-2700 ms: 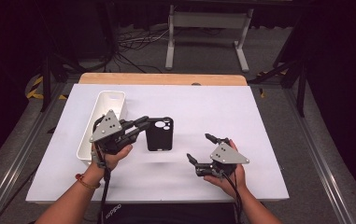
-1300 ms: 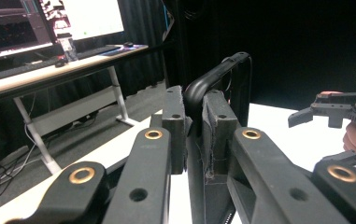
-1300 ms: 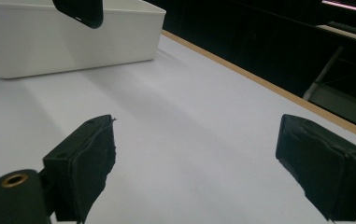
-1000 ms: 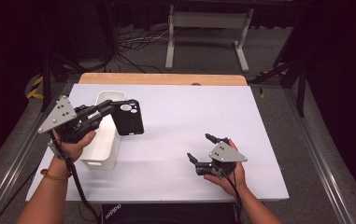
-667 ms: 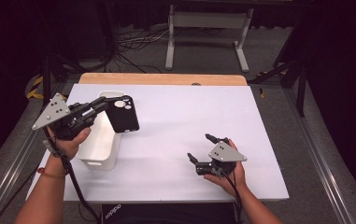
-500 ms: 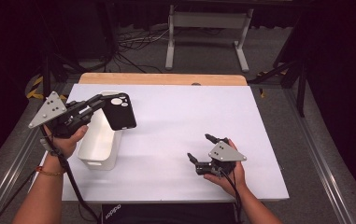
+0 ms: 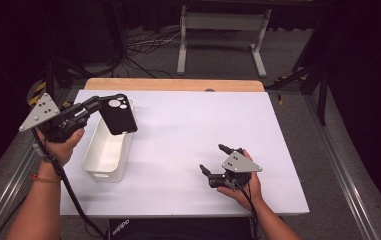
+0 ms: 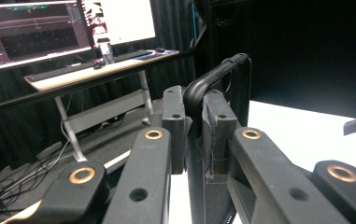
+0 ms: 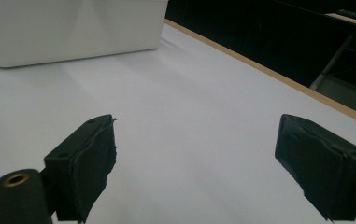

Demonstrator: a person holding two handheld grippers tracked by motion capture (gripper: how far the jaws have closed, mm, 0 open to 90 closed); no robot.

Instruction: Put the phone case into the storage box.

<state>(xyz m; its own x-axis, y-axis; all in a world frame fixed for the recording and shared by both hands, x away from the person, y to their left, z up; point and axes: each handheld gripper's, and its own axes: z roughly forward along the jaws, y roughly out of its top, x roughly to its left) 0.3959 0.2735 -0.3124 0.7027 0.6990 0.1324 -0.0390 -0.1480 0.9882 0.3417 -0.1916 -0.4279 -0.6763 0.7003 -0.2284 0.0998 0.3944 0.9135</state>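
Note:
A black phone case (image 7: 118, 115) hangs in the air over the far end of a white oblong bin (image 7: 109, 147), tilted, with its camera cutout uppermost. My left gripper (image 7: 102, 104) is shut on the case's edge; in the left gripper view the case rim (image 8: 215, 81) is pinched between the two pads (image 8: 172, 122). My right gripper (image 7: 213, 160) rests low over the white table (image 7: 188, 125) at the front right, open, with nothing between its fingers (image 9: 84, 158).
The bin stands on the left part of the table, and its side wall (image 9: 68, 28) appears in the right gripper view. A wooden strip (image 7: 173, 84) runs along the table's far edge. Beyond it are a metal stand (image 7: 223, 30) and floor cables.
My left gripper has carried the phone case from the table's middle to the left and lifted it over the bin. The right gripper has stayed put.

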